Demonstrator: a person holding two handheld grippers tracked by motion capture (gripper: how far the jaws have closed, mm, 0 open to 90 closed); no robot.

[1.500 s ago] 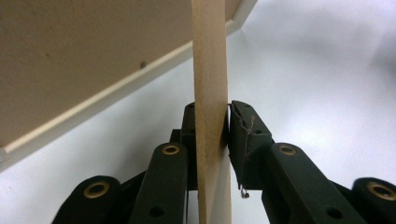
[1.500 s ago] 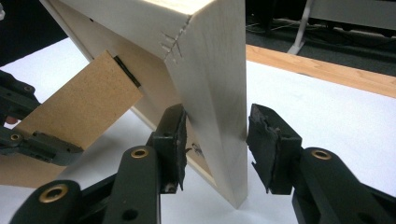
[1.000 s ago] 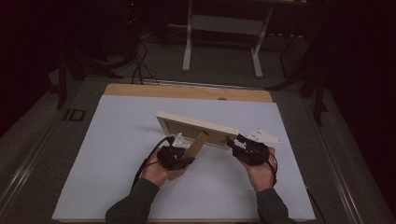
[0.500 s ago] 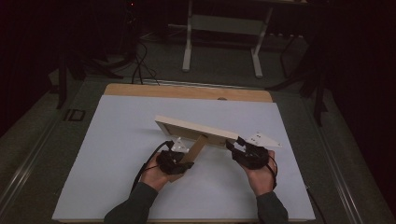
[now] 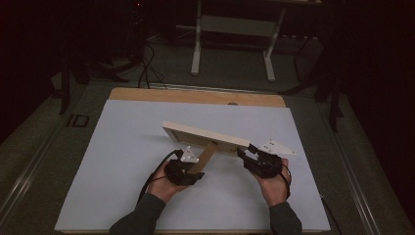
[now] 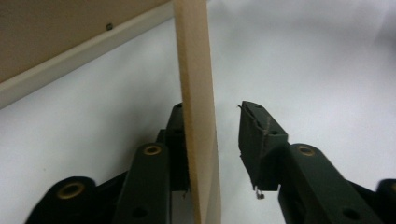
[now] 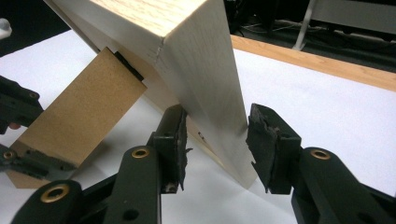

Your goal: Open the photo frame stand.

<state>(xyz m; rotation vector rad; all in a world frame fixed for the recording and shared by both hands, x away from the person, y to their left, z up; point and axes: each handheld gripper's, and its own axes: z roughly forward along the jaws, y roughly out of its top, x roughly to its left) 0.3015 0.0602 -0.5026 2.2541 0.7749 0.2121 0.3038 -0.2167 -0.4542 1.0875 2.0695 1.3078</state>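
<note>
Propping up a pale wooden picture frame (image 5: pixel 208 138) on the white surface (image 5: pixel 122 161) looks like the step in hand. The frame stands tilted near the middle of the surface, its back toward the person, with a brown cardboard easel strut (image 5: pixel 203 157) reaching down from it. The left gripper (image 5: pixel 188 171) has that strut between its 2 jaws; in the left gripper view the strut (image 6: pixel 198 140) lies against 1 jaw while the other stands clear, so the jaws are parted, not clamped. The right gripper (image 5: pixel 247 155) straddles the frame's right end (image 7: pixel 210 88), its jaws spread to either side with small gaps showing, steadying at most. Judging from this, the next move calls for setting the strut's foot firmly on the surface at a stable angle, then easing both grippers away without nudging the frame over.
</note>
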